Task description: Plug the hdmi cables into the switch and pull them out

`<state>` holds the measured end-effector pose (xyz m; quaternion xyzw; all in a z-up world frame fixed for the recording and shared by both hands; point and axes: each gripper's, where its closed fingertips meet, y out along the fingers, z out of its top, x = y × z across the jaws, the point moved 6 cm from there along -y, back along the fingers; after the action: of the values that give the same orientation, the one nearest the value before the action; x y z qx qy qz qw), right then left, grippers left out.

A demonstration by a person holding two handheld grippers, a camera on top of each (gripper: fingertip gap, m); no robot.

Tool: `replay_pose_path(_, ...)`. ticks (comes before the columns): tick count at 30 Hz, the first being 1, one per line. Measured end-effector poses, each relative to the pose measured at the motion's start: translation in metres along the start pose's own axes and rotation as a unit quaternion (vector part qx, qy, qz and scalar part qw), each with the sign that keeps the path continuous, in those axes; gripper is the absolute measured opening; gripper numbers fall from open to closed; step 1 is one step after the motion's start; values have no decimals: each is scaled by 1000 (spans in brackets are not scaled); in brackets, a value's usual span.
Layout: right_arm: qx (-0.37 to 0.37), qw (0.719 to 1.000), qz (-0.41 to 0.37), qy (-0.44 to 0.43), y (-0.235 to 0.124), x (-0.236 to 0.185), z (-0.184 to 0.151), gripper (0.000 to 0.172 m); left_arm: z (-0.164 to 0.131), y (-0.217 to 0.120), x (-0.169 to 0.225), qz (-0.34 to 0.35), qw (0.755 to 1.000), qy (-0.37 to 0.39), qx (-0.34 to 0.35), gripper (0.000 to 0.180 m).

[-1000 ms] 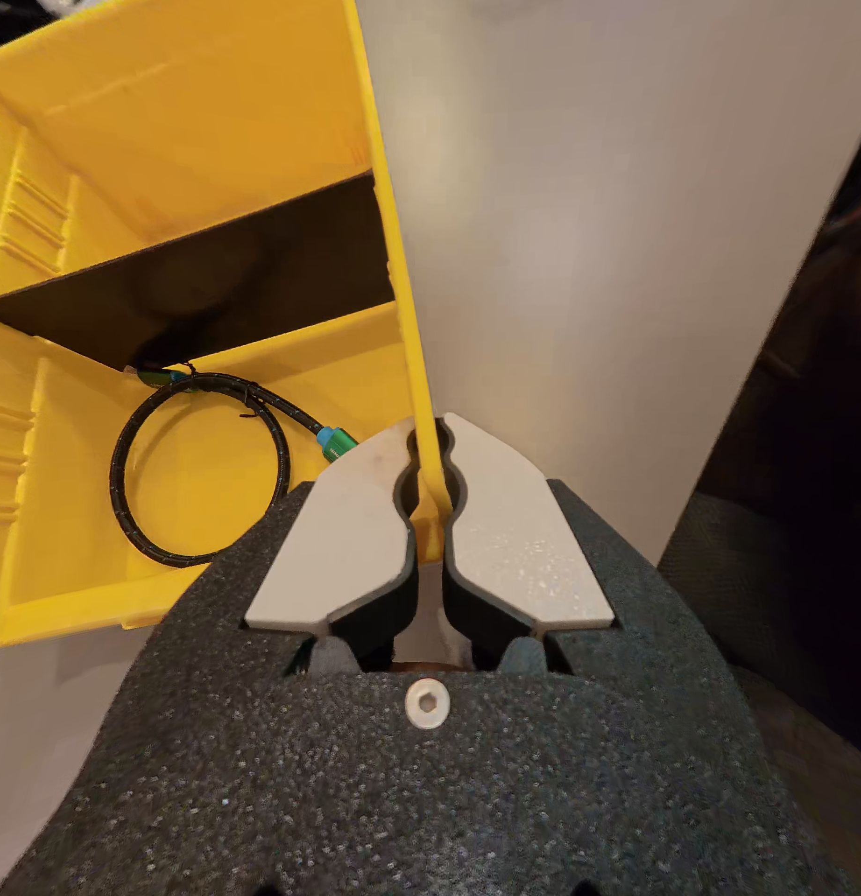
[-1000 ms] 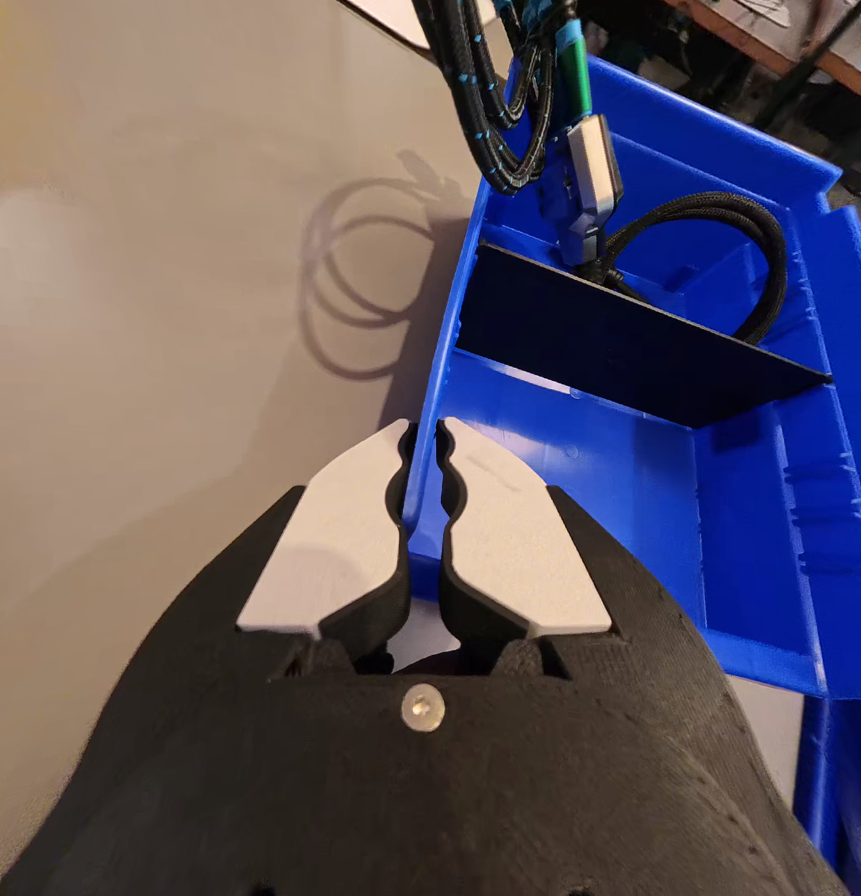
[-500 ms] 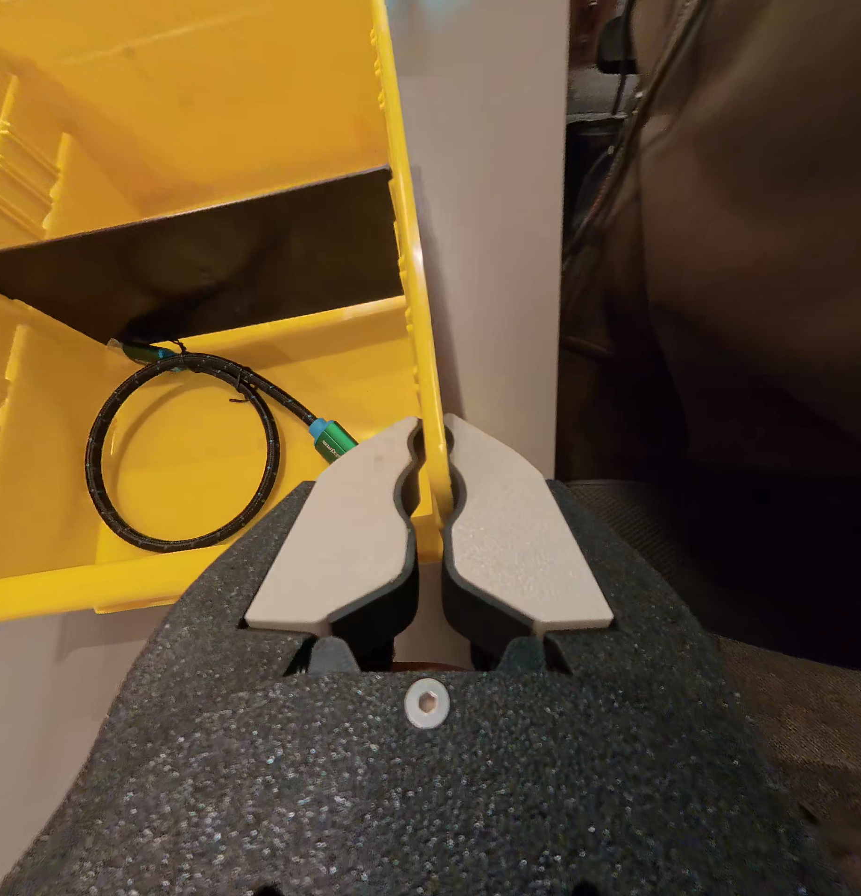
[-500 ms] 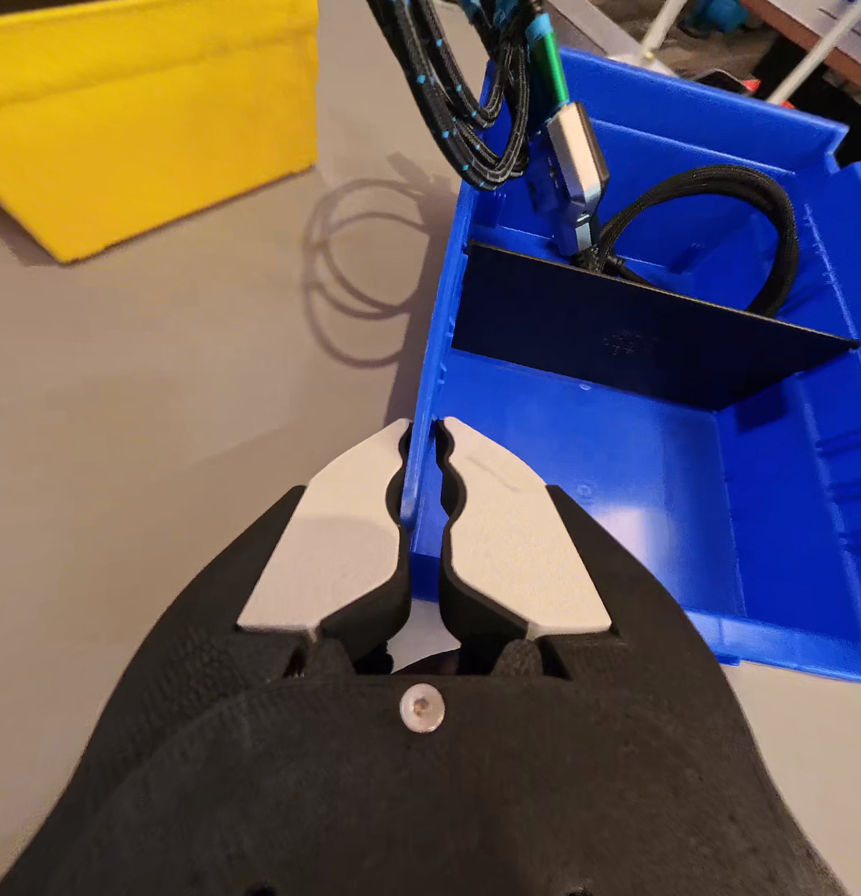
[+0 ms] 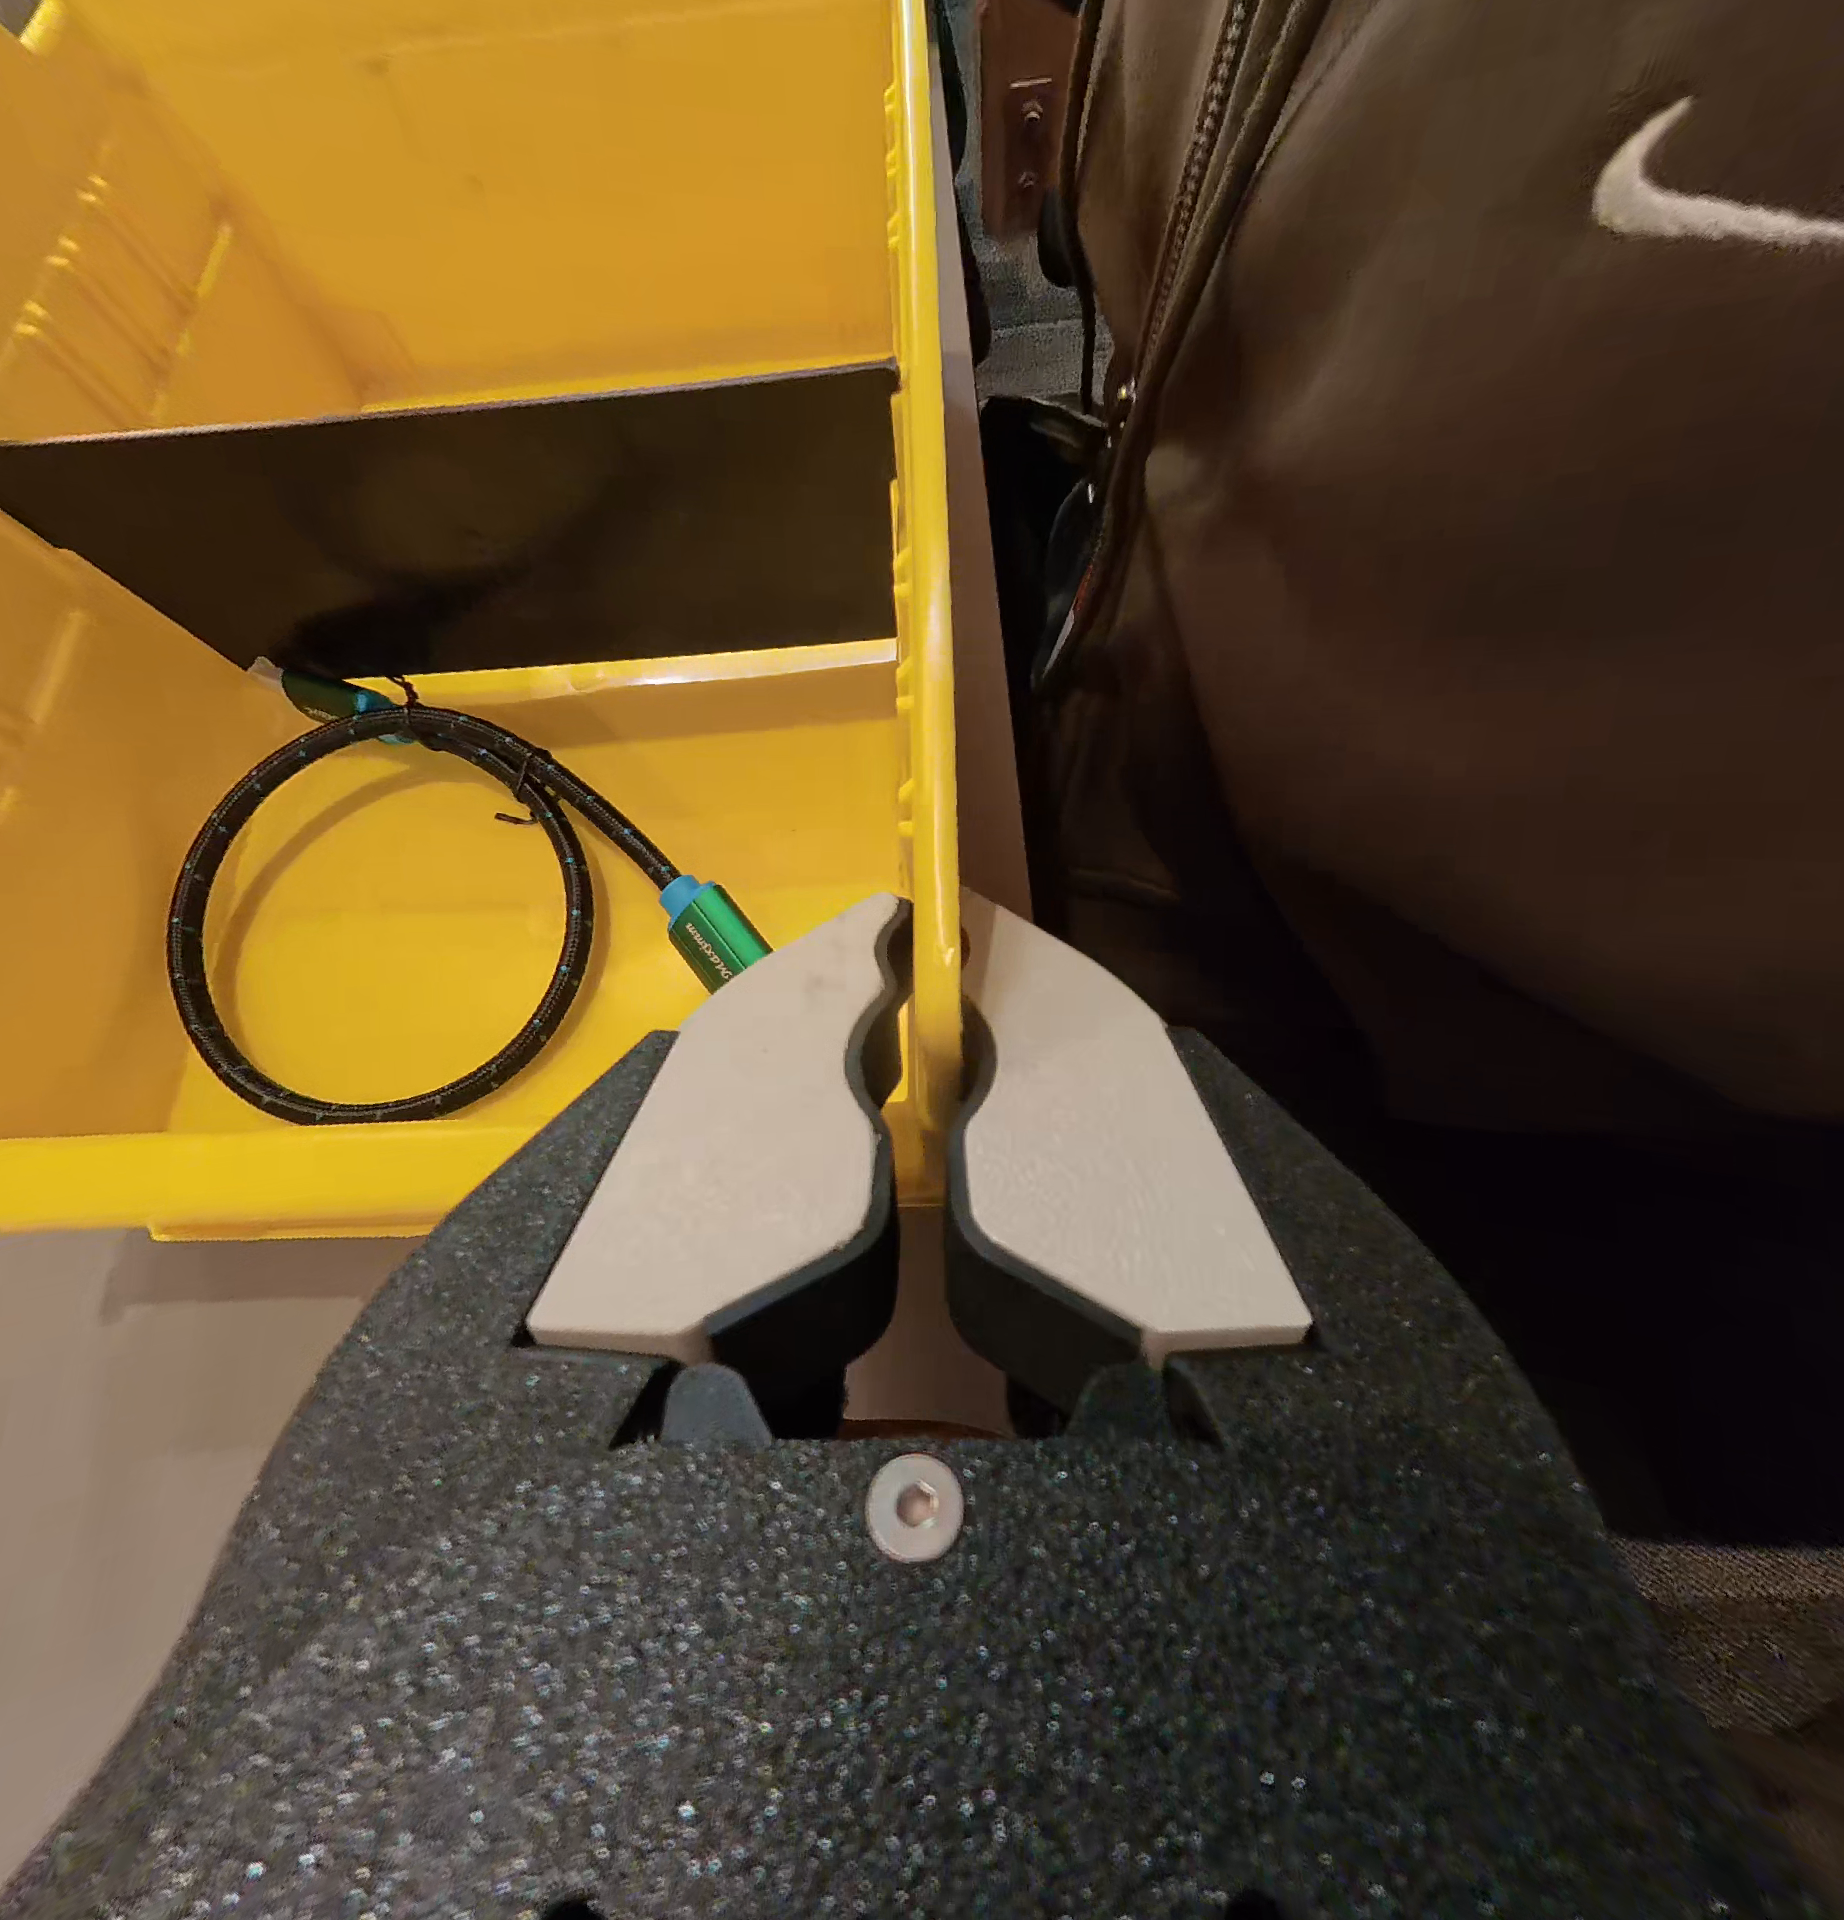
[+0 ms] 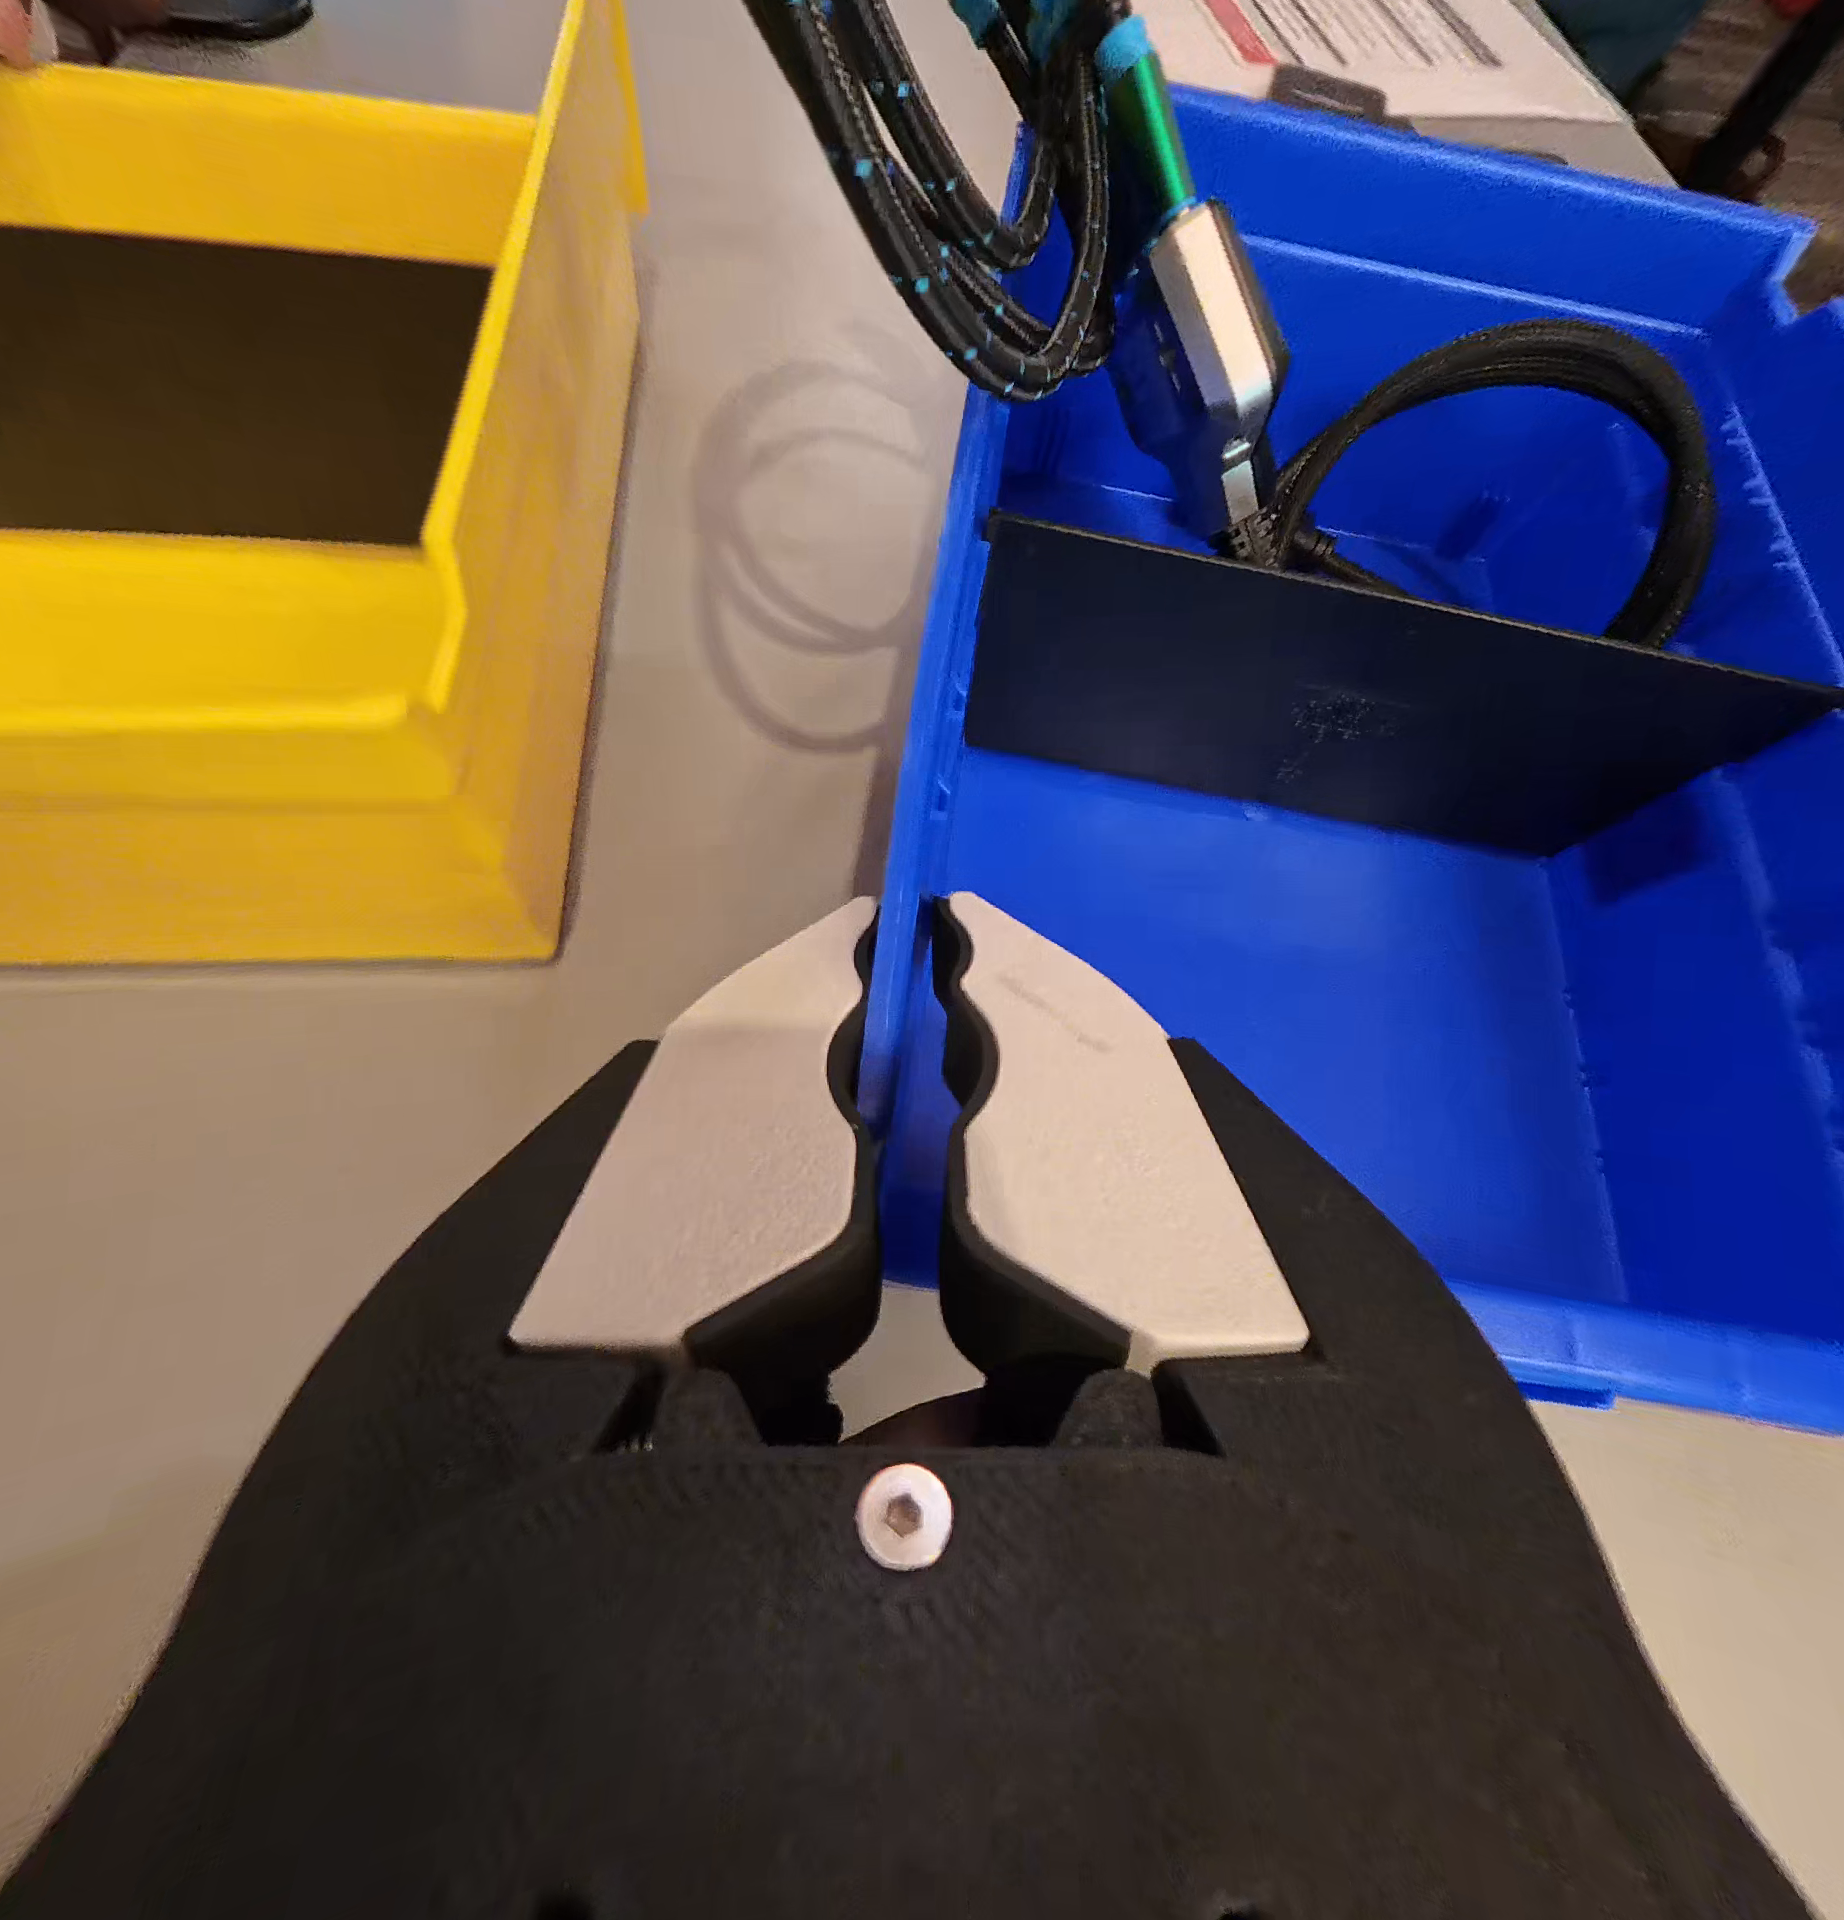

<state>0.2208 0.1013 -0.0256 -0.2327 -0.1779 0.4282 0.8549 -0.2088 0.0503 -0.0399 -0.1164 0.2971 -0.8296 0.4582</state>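
My left gripper (image 5: 933, 925) is shut on the right side wall of a yellow bin (image 5: 923, 520). The bin has a black divider (image 5: 482, 520), and a coiled black braided cable (image 5: 378, 914) with green plugs lies in its near compartment. My right gripper (image 6: 902, 920) is shut on the left side wall of a blue bin (image 6: 918, 727). That bin has a dark divider (image 6: 1365, 707) and a black cable (image 6: 1583, 436) in its far compartment. The yellow bin (image 6: 274, 727) also shows at the left of the right wrist view.
A bundle of black and blue braided cables (image 6: 980, 239) with a silver plug (image 6: 1214, 312) hangs over the blue bin's far left corner. A person in a dark brown jacket (image 5: 1469, 520) is close on the right of the yellow bin. Both bins rest on a grey table (image 6: 222, 1195). The tips of one gripper are about 35 centimeters away from the tips of the other.
Both grippers stayed shut on their bin walls. The yellow bin swung round toward the person and has come into the right wrist view. The blue bin turned a little with my right gripper.
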Motion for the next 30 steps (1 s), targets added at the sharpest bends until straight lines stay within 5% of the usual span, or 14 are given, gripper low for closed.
replay_pose_path(11,9,999,37,-23,34,-3,23,6,21,29,0,18,1000,19,7,3)
replay_pose_path(19,68,993,-91,44,-39,3,44,22,36,-21,-5,52,993,-5,104,35)
replay_pose_path(24,34,968,-164,189,-83,-40,52,32,54,-89,-77,215,960,-123,127,44)
replay_pose_path(27,-4,952,-142,269,-75,-88,51,54,62,-122,-147,299,913,-235,147,46)
replay_pose_path(30,-69,942,-133,302,-58,-126,45,74,59,-131,-229,339,893,-279,103,53)
